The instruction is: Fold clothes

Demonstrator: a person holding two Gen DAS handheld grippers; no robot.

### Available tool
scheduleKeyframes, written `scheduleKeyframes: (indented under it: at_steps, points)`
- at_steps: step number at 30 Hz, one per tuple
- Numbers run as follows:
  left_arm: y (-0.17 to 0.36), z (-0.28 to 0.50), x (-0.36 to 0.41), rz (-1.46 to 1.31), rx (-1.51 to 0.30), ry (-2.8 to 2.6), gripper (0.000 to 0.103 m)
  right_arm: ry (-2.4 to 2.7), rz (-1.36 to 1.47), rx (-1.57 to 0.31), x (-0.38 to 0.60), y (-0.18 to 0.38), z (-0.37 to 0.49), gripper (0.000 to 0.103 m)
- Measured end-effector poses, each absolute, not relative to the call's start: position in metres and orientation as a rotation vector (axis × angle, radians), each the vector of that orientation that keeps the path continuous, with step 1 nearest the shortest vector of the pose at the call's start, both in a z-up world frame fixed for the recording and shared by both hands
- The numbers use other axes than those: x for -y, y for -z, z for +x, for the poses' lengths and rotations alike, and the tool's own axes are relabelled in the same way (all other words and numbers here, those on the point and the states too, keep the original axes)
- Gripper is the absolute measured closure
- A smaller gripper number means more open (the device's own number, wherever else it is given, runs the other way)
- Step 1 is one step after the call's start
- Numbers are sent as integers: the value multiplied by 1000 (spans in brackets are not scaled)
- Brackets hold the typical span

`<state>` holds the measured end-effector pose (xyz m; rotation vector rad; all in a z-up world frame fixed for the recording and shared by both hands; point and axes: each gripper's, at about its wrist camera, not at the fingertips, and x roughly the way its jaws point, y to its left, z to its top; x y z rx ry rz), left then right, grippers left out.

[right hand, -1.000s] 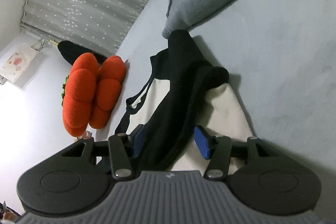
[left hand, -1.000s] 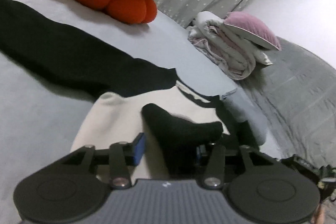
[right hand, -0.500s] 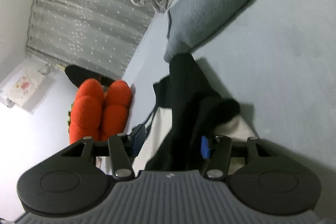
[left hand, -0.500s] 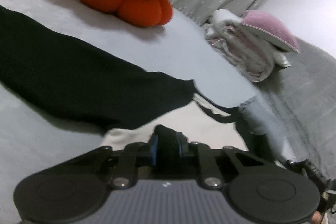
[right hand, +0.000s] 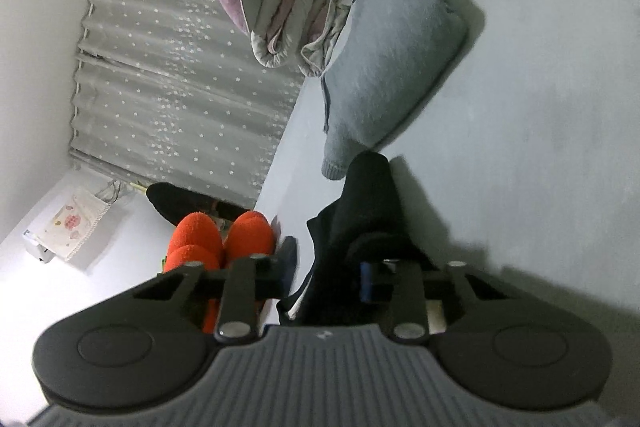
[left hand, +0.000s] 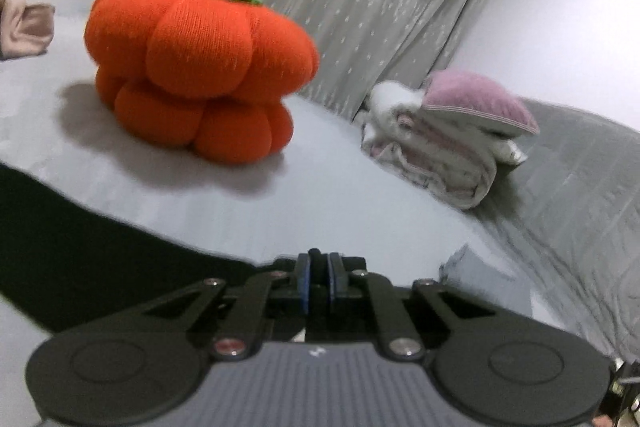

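Pale grey bed [left hand: 328, 187] fills both views, white walls and a grey star-print curtain [left hand: 360, 7] behind it. Landmark: orange pumpkin cushion [left hand: 200, 67], sitting on the bed toward the curtain. Left of the cushion, a beige cloth [left hand: 24, 27] at the frame edge. In front of the cushion, a black garment [left hand: 80, 259] lies spread across the bed, running to the near left edge. Bare sheet between the cushion and the garment. Right of the cushion, a folded quilt stack with a purple pillow [left hand: 476, 103] on top, then a grey blanket [left hand: 580, 207] falling off to the right. Left claw [left hand: 318, 271] is pressed together, pinching a black fold of the garment, blue pads tight on it. In the right wrist view, a folded grey sweater [right hand: 392, 59] lies beside the quilt stack, with wide bare bed past it. Right claw [right hand: 328, 267] is closing, a thick black bunch of the garment between its pads; whether both press on it, cannot tell.
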<state>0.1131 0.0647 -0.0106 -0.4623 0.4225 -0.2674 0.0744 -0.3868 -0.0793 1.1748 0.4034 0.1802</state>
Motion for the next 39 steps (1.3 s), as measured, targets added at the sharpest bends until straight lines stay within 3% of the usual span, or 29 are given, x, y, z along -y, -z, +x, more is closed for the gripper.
scheduleKeyframes:
  at_steps: [4, 8, 10, 12, 14, 17, 19, 22, 28, 33, 36, 37, 39]
  points:
    - [27, 124, -72, -436, -411, 229, 95, -166, 1093, -419, 379, 78, 78, 84]
    - [68, 148, -85, -443, -563, 136, 95, -127, 982, -471, 373, 80, 81, 84]
    - [82, 153, -92, -487, -604, 126, 95, -101, 884, -514, 368, 82, 82, 94]
    - [78, 153, -92, -493, -603, 132, 95, -97, 831, -537, 364, 82, 81, 95]
    - [73, 152, -87, -455, -605, 138, 95, -109, 812, -553, 365, 78, 79, 92]
    - [70, 151, -83, -433, -608, 153, 95, -130, 809, -577, 368, 71, 74, 78]
    - [70, 150, -84, -450, -612, 164, 95, -153, 823, -588, 371, 65, 70, 59]
    - [62, 148, -87, -475, -590, 173, 96, -162, 819, -566, 372, 53, 61, 47]
    - [45, 138, -86, -428, -548, 138, 96, -162, 806, -536, 371, 40, 57, 46]
    - [53, 139, -86, -286, -720, -83, 94, -156, 788, -549, 364, 40, 62, 45]
    - [51, 126, -104, -322, -734, -136, 93, -166, 783, -559, 359, 40, 63, 45]
    - [49, 122, -110, -335, -734, -155, 92, -169, 781, -563, 358, 40, 64, 45]
    - [46, 115, -124, -360, -723, -202, 76, -175, 777, -565, 354, 39, 65, 44]
